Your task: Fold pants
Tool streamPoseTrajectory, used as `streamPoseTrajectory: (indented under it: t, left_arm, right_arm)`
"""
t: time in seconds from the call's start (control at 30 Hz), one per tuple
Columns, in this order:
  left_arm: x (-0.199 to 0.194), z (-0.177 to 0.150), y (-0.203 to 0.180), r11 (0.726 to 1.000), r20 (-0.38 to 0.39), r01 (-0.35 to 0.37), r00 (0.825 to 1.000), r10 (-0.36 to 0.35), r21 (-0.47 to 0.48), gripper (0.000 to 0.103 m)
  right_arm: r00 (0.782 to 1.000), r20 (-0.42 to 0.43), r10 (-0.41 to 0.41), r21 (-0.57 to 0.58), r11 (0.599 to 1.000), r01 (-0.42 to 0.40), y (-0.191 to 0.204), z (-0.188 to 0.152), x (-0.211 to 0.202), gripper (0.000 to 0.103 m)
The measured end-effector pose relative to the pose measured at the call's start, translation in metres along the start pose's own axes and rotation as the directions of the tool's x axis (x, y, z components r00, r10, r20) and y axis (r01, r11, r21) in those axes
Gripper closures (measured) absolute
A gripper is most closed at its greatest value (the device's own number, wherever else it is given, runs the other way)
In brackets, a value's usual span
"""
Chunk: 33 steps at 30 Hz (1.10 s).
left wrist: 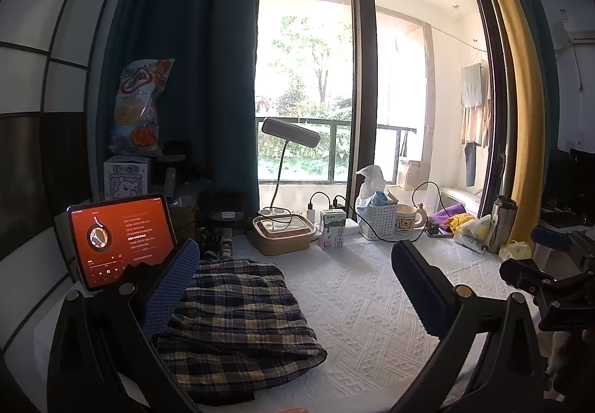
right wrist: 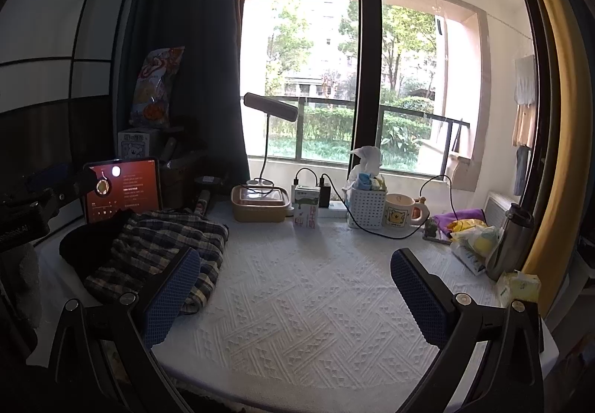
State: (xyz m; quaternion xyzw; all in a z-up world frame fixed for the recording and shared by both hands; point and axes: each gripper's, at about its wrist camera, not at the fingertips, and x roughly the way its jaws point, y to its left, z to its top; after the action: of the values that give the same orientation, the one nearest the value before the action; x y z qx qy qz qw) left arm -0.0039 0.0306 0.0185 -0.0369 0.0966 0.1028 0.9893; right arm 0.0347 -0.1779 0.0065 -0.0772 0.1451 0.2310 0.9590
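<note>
The plaid pants (left wrist: 238, 323) lie folded in a bundle on the white textured worktop (left wrist: 372, 301), under and just ahead of the left tongs (left wrist: 293, 286). Their near edge is cut off by the bottom of the left view, and the left pad (left wrist: 171, 290) of those tongs covers one side, so whether it touches the cloth cannot be told. Both left fingers stand wide apart, gripping nothing.

The right view shows the pants (right wrist: 156, 253) from the side, beyond the left finger of the right tongs (right wrist: 293, 286), whose fingers also stand apart over bare worktop (right wrist: 297, 320). Only this view shows a dark shape lying over the bundle's far end, too shadowed to identify. The glowing tablet (right wrist: 122, 190) stands behind the pants, its lower edge hidden. The other tongs show only as a blurred dark mass at each view's edge.
</note>
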Motion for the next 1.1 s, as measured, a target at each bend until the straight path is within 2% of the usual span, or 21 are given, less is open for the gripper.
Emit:
streamPoseTrajectory:
  t: [1.1]
  left_arm:
    - [0.0006,-0.0026,-0.0017,1.000,-0.004,0.007,1.000,-0.007,0.000,0.001]
  right_arm:
    - [1.000,0.002,0.003,-0.011,1.000,-0.003,-0.0023,-0.0035,-0.0006,0.000]
